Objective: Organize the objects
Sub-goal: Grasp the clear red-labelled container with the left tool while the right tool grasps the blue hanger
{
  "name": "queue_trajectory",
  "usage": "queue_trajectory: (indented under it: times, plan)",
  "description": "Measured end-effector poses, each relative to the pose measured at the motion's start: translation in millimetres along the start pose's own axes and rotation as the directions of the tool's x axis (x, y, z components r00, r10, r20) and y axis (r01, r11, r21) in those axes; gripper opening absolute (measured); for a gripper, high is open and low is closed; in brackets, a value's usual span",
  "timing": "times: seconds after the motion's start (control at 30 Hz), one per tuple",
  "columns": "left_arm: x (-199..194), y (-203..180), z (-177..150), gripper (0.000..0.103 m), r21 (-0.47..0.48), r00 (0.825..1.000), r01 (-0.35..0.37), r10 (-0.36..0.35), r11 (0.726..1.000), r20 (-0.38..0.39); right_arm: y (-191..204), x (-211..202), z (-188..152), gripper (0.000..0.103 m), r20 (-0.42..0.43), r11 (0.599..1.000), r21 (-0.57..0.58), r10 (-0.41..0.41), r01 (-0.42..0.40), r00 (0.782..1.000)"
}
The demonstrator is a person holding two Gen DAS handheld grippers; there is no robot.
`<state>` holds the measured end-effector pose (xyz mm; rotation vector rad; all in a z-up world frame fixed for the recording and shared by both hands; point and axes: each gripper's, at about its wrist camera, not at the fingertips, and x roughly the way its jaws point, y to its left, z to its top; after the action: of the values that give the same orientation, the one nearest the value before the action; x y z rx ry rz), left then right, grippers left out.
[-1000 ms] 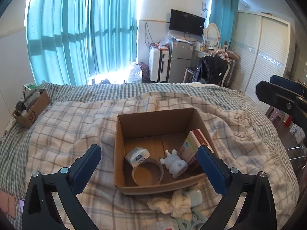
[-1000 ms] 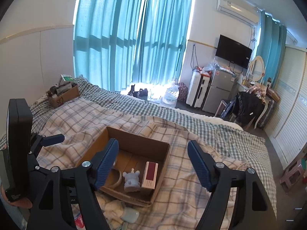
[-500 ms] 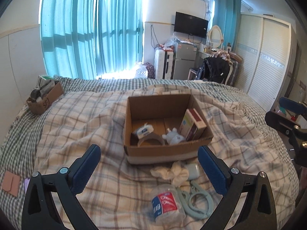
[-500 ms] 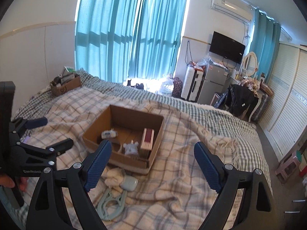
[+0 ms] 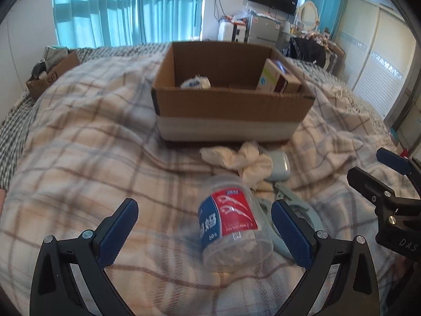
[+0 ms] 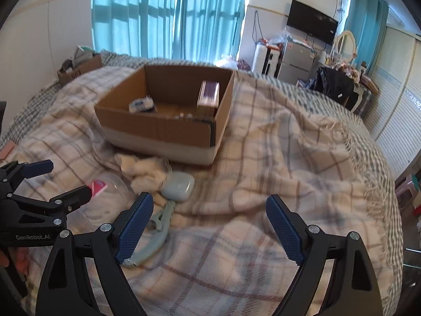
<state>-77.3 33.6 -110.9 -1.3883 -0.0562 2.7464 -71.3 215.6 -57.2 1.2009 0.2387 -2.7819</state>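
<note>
Plaid bedding (image 5: 79, 163) lies under my left claw (image 5: 204, 230), jaws wide, empty. Between them, nearer the right-hand pad, the clear plastic jar (image 5: 232, 226) lies on its side, long axis running away from me. My right claw (image 6: 209, 226) hangs wide and empty, farther off. Beyond: a pale clip (image 6: 155, 233), a rag (image 5: 236, 158), a small case (image 5: 279, 164), then the cardboard box (image 5: 231, 108), open-topped with room inside.

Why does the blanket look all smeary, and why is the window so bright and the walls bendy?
Left wrist view: the plaid blanket and cardboard box are smeared by motion blur, while the left tongs stay sharp. Right wrist view: the blanket is blurry too, daylight glows through the teal curtains, and the fisheye lens bends the walls and darkens the corners.
</note>
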Motion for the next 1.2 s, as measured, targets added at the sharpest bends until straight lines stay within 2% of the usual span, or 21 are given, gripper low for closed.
queue_trajectory:
  times: [0.2,0.27,0.33,0.4,0.57,0.73,0.8,1.0,1.1,1.2]
  plan:
    - [26.4,-18.3,-13.3,0.103,0.088,0.997,-0.021,0.028,0.996,-0.075,-5.2,8.5,-6.6,0.088,-0.019,0.999,0.034,0.013,-0.012,1.0]
    - [34.3,-21.5,-17.4,0.097,0.114,0.994,-0.014,0.026,0.993,-0.104,-4.8,10.4,-8.0,0.088,-0.027,0.999,0.037,0.011,-0.01,1.0]
    - [40.1,-20.3,-19.5,0.078,0.112,0.992,0.011,0.004,0.994,-0.13,-3.2,11.1,-8.1,0.088,-0.032,0.999,0.033,0.009,-0.008,0.999]
    - [41.2,-18.2,-20.3,0.065,0.096,0.99,0.048,-0.034,0.994,-0.139,-1.0,11.2,-7.3,0.088,-0.035,1.0,0.027,0.004,-0.003,0.999]
    - [23.1,-12.3,-18.4,0.063,0.062,0.994,0.066,-0.06,0.996,-0.09,2.1,7.7,-7.6,0.088,-0.02,1.0,0.018,0.011,-0.01,1.0]
    - [-7.9,2.8,-6.9,0.063,0.012,0.994,0.108,-0.108,0.994,0.009,13.2,7.4,-4.2,0.088,-0.029,0.999,-0.013,0.032,-0.032,0.999]
    - [-15.9,11.6,0.4,0.063,0.001,0.994,0.097,-0.097,0.995,0.047,21.6,9.4,-2.2,0.088,-0.042,0.999,-0.032,0.039,-0.04,0.998]
    - [-21.8,35.1,9.0,0.063,-0.017,0.994,0.005,-0.003,1.0,0.107,51.0,32.4,1.0,0.088,-0.139,0.995,-0.069,0.067,-0.077,0.988]
    - [-16.9,47.7,6.2,0.063,-0.06,0.995,0.023,-0.018,0.998,0.097,64.3,53.1,-4.1,0.087,-0.214,0.992,-0.092,0.064,-0.086,0.975]
    - [-10.1,49.3,2.4,0.063,-0.063,0.996,0.039,-0.034,0.997,0.081,73.9,68.0,-11.5,0.087,-0.27,0.989,-0.12,0.052,-0.087,0.962]
